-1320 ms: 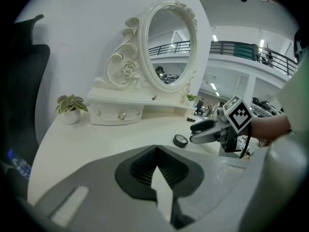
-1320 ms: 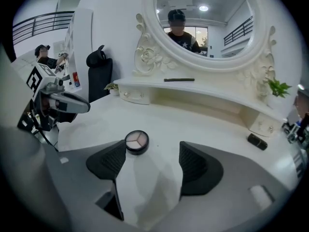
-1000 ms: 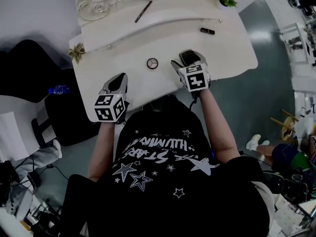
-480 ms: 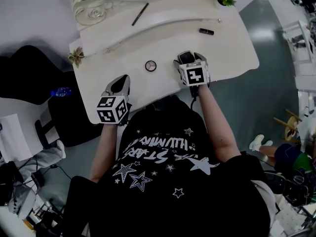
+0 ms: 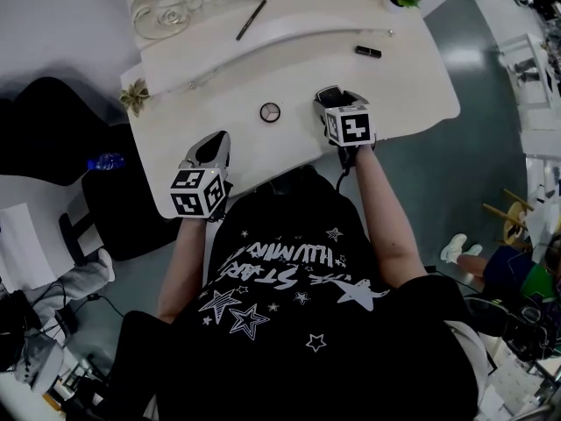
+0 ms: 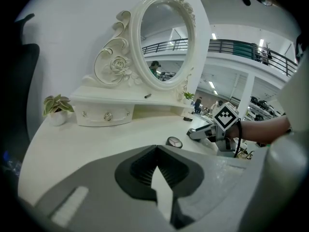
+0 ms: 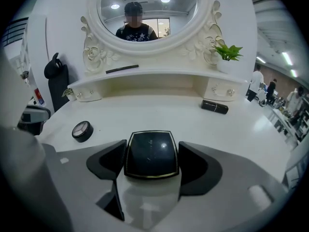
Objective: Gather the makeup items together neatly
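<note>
**Item in hand:** black square compact (image 7: 150,154), gold-edged, lying flat on the white surface (image 5: 219,121) near its front edge, right of centre.

**Right gripper** (image 5: 330,96): the jaws have just been closing and now sit against the compact's two sides, grasping it.

**Left gripper** (image 6: 155,148): jaws clenched tip to tip with nothing between them, over the front left of the surface.

**Other makeup items:**
- Round compact (image 5: 270,111), near the right gripper on its left, not touching it.
- Black tube (image 5: 368,53), further back on the right, well apart.
- Slim dark pencil (image 5: 252,20), on the raised shelf below the mirror.

**Step:** judged to be the pick-up of the square compact. The items lie scattered and none is grouped yet.

**Next move:** probably a level lift and a short carry towards the round compact, then setting the square compact down squarely beside it. The tube and pencil are left to fetch.
</note>
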